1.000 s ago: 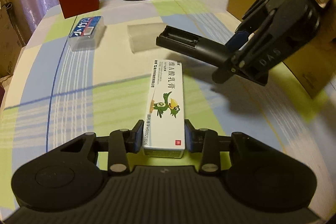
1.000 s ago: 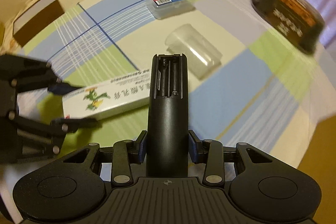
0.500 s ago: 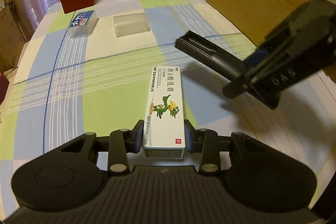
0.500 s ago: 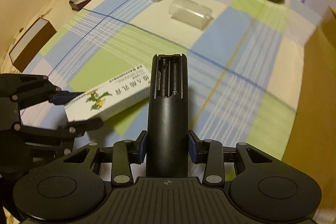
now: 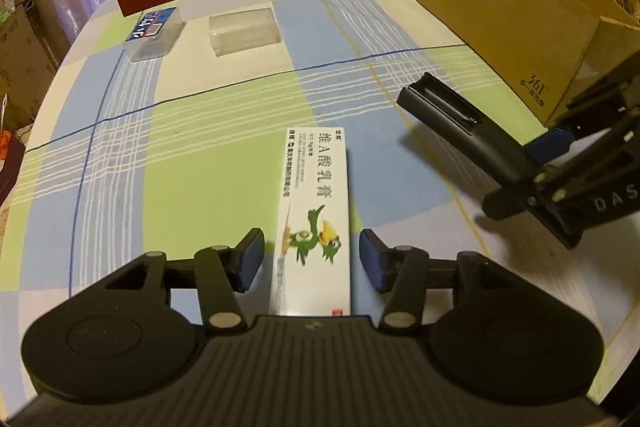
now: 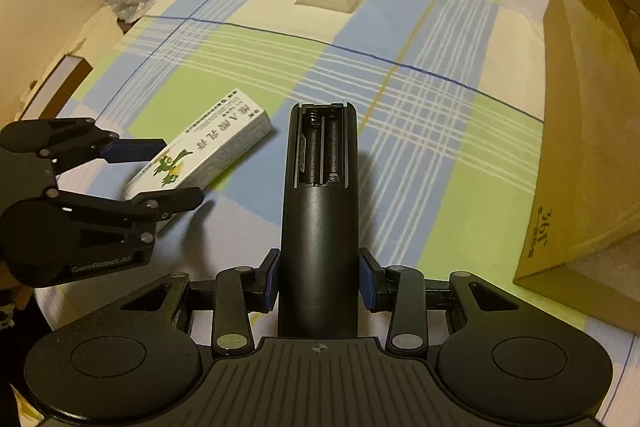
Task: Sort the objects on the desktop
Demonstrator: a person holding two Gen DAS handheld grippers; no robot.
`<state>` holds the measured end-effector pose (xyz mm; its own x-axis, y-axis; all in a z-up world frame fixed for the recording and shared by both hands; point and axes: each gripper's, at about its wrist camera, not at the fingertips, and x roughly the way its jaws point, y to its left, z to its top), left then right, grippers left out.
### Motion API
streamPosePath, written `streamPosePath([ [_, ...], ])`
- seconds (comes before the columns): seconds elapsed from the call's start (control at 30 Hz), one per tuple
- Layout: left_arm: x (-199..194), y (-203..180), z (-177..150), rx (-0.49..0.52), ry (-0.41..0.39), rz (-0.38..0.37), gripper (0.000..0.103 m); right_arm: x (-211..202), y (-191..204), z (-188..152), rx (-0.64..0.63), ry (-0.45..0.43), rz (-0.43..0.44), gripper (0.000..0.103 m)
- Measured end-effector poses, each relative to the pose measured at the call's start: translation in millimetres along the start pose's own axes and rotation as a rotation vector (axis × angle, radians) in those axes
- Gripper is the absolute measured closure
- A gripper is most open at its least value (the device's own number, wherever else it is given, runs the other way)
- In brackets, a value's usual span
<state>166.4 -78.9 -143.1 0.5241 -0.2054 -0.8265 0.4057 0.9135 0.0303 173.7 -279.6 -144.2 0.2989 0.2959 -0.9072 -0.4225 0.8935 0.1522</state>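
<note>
Left hand-held gripper spread around white medicine box lying on table; right hand-held gripper pinching black remote, probably bound for cardboard box.

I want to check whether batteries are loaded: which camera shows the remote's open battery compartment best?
The right wrist view: it looks straight down into the remote's battery compartment, showing springs and what look like two cells. The left wrist view shows the remote from the side, held by the right gripper, the compartment only a shallow slot.

Left claw agape, right claw clamped.
</note>
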Motion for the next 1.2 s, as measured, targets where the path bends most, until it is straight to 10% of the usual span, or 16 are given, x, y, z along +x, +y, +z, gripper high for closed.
streamPosePath([
  [0.17,8,1,3,-0.008,0.017,-0.008,0.070,-1,-6,-4,0.021,-0.006,0.003,0.065],
  [1.2,-55,-29,-4,0.033,-0.026,-0.012,0.070,-50,17,-26,0.051,-0.085,-0.008,0.065],
])
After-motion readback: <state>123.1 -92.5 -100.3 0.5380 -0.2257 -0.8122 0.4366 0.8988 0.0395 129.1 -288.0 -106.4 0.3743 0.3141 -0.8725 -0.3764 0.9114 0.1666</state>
